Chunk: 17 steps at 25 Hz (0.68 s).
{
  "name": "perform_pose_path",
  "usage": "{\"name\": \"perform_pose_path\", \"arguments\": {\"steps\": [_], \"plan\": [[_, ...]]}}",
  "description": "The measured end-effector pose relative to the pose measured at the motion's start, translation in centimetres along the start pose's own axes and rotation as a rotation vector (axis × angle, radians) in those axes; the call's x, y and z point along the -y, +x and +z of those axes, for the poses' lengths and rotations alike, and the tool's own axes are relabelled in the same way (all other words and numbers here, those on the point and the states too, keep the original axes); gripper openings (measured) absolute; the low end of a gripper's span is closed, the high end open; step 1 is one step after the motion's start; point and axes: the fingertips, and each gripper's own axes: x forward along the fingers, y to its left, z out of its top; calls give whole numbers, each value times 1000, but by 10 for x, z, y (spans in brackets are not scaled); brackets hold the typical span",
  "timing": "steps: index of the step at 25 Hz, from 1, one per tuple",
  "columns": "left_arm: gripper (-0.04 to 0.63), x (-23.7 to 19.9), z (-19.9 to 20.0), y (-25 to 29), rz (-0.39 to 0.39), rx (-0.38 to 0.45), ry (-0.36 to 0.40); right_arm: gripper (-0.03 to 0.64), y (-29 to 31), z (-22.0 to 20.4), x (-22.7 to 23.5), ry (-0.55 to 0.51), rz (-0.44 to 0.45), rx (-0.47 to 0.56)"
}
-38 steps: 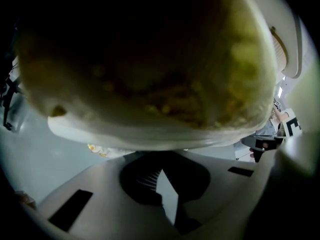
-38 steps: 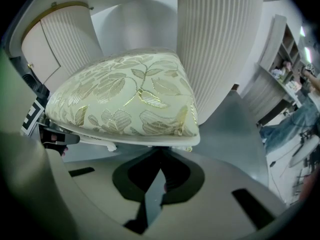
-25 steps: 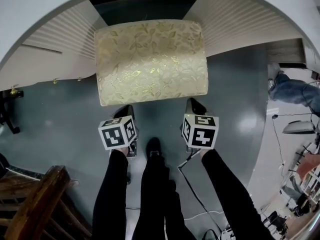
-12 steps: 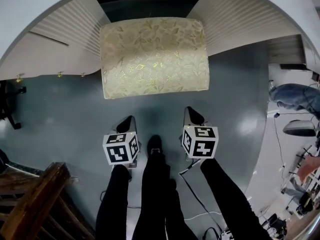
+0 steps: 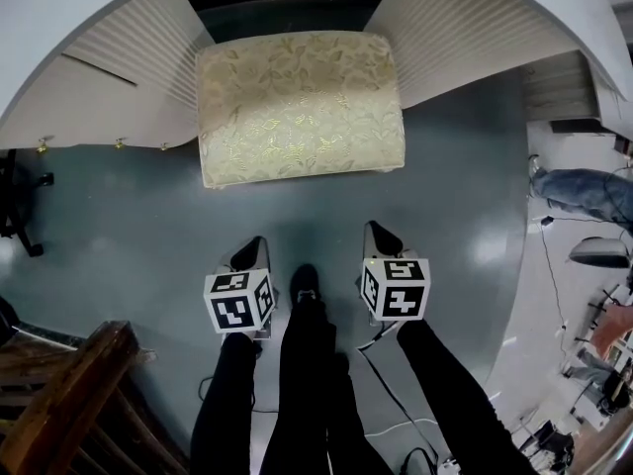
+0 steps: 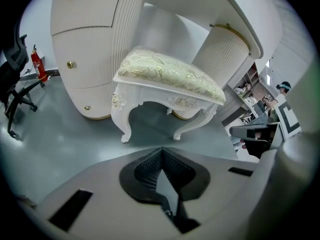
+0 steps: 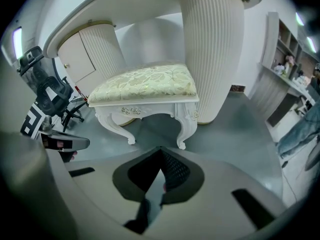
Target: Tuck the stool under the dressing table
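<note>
The stool (image 5: 297,107), with a gold leaf-pattern cushion and white carved legs, stands in the gap between the two ribbed pedestals of the white dressing table (image 5: 99,97). Its back part is under the tabletop. My left gripper (image 5: 252,250) and right gripper (image 5: 381,234) hang side by side over the grey floor. Both are well short of the stool's front edge and touch nothing. In the left gripper view the stool (image 6: 170,74) stands ahead of the shut, empty left gripper (image 6: 161,149). In the right gripper view the right gripper (image 7: 160,148) is likewise shut and empty, facing the stool (image 7: 145,84).
The person's dark-clad legs and shoe (image 5: 305,285) stand between the grippers. A dark wooden chair (image 5: 69,404) is at lower left, and a cable (image 5: 386,384) trails on the floor. An office chair (image 6: 15,84) and a fire extinguisher (image 6: 37,66) stand left. Another person (image 5: 584,191) is at the right.
Both grippers have drawn back from the stool's front edge toward the person, so a strip of floor has opened between them and the stool. Their jaws stayed shut.
</note>
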Motion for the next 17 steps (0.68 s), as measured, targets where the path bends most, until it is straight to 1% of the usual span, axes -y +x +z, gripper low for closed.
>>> {"name": "perform_pose_path", "arguments": {"steps": [5, 10, 17], "plan": [[8, 0, -9, -8, 16, -6, 7, 5, -9, -5, -5, -17, 3, 7], [8, -3, -18, -12, 25, -20, 1, 5, -16, -8, -4, 10, 1, 13], [8, -7, -24, -15, 27, -31, -2, 5, -16, -14, -3, -25, -10, 6]]}}
